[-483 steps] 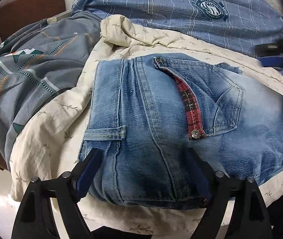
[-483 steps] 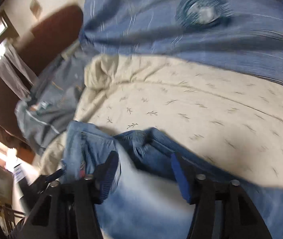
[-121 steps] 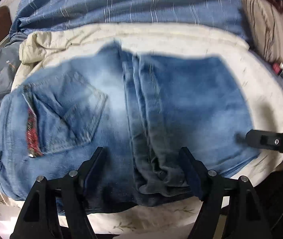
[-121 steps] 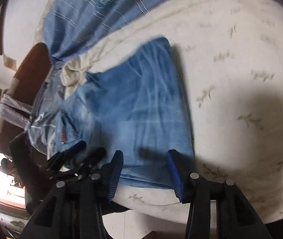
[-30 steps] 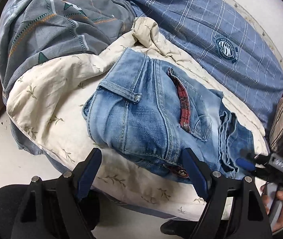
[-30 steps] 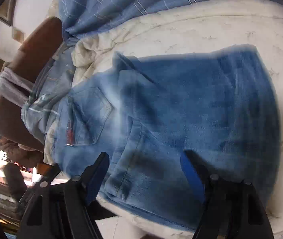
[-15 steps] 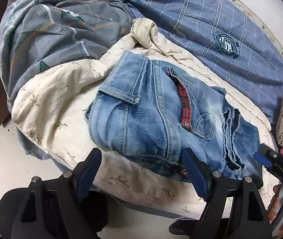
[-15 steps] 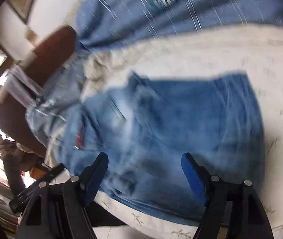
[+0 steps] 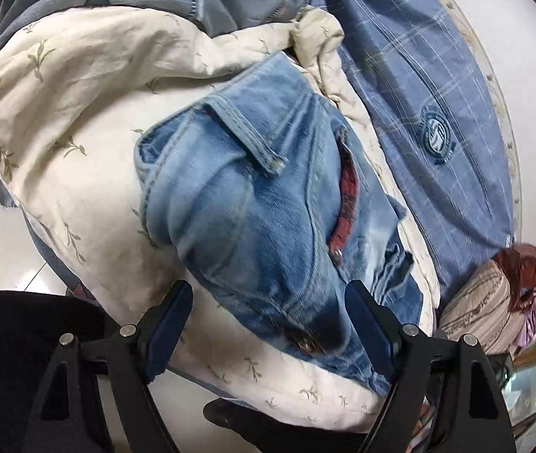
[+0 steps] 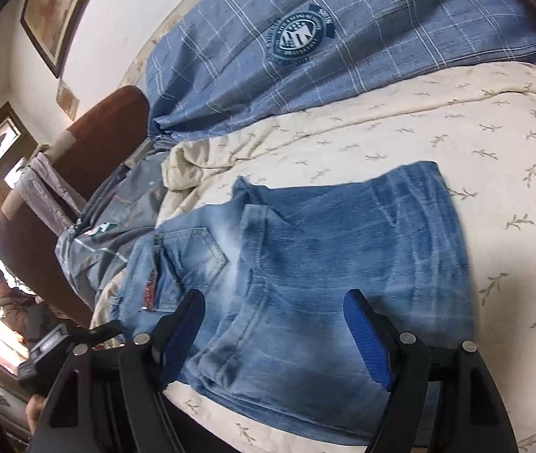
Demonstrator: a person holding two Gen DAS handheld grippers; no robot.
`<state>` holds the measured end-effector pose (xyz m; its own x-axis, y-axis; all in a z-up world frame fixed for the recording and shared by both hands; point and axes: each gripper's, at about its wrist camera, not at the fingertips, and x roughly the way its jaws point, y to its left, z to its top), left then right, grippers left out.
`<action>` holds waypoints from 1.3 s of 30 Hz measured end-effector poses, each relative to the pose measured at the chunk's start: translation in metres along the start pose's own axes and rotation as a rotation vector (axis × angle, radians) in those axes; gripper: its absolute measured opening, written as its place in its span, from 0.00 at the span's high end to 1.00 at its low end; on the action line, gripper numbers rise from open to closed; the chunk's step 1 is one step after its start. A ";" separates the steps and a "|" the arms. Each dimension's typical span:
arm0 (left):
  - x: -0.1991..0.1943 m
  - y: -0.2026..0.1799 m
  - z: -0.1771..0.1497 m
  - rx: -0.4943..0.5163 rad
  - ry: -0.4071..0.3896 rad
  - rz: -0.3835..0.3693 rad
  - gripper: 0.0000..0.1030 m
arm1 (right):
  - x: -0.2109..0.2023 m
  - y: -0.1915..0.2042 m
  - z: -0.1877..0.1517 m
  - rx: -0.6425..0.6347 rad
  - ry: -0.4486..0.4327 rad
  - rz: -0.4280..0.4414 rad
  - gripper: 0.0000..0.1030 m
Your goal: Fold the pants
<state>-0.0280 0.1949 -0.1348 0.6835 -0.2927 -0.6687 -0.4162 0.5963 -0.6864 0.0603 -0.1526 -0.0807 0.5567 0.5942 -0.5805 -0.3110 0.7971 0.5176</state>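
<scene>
Left wrist view: the faded blue denim pants [image 9: 268,226], folded into a compact bundle, are seen lying on a cream leaf-printed bedsheet [image 9: 79,113] near the bed edge. A red plaid pocket trim [image 9: 347,204] is exposed on top. The left claw [image 9: 268,324] is spread wide, nothing gripped, held just in front of the waistband end. A blue checked cover with a round crest [image 9: 438,87] is noted beyond.

Right wrist view: the pants [image 10: 324,264] are recorded flat on the bedsheet [image 10: 456,120]. The right claw [image 10: 275,332] is released, empty, poised over the near edge of the denim. The left claw [image 10: 90,336] is glimpsed at lower left.
</scene>
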 end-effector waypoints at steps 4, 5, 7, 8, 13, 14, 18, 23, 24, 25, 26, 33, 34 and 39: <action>-0.002 -0.003 0.006 0.007 -0.016 0.003 0.19 | 0.000 0.003 0.001 0.004 -0.010 0.015 0.24; -0.001 -0.002 0.008 -0.002 -0.018 0.011 0.19 | 0.000 0.002 0.001 0.009 -0.003 0.017 0.24; 0.003 0.001 0.013 -0.024 -0.012 0.009 0.19 | 0.004 -0.001 -0.001 0.021 0.020 -0.001 0.24; 0.005 0.003 0.014 -0.034 -0.017 0.008 0.19 | 0.006 -0.003 -0.001 0.028 0.030 -0.003 0.24; 0.010 0.010 0.013 -0.068 -0.014 0.004 0.19 | 0.007 -0.003 -0.002 0.026 0.036 -0.006 0.24; 0.010 0.011 0.013 -0.074 -0.014 0.003 0.19 | 0.007 -0.003 -0.002 0.026 0.035 -0.005 0.24; 0.011 0.009 0.019 -0.092 -0.039 0.020 0.21 | 0.008 -0.001 -0.003 0.020 0.037 -0.007 0.24; 0.009 -0.013 0.021 0.025 -0.067 0.128 0.70 | 0.011 -0.001 -0.003 0.015 0.047 -0.017 0.24; 0.007 -0.018 0.020 0.056 -0.077 0.142 0.73 | 0.012 -0.002 -0.004 0.018 0.056 -0.021 0.24; 0.005 -0.023 0.019 0.083 -0.088 0.157 0.75 | 0.015 -0.004 -0.005 0.023 0.068 -0.032 0.24; 0.003 -0.030 0.017 0.117 -0.102 0.174 0.77 | 0.018 -0.005 -0.006 0.026 0.082 -0.043 0.24; -0.004 -0.086 0.006 0.416 -0.186 0.318 0.78 | 0.030 0.003 -0.011 -0.056 0.121 -0.110 0.23; -0.005 -0.091 0.004 0.453 -0.198 0.331 0.78 | 0.029 0.004 -0.012 -0.052 0.119 -0.108 0.24; -0.007 -0.105 -0.001 0.541 -0.212 0.362 0.78 | -0.012 0.013 -0.004 -0.007 -0.014 0.078 0.24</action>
<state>0.0105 0.1329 -0.0584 0.6830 0.1154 -0.7212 -0.3203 0.9347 -0.1537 0.0468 -0.1489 -0.0698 0.5415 0.6532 -0.5293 -0.3591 0.7490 0.5569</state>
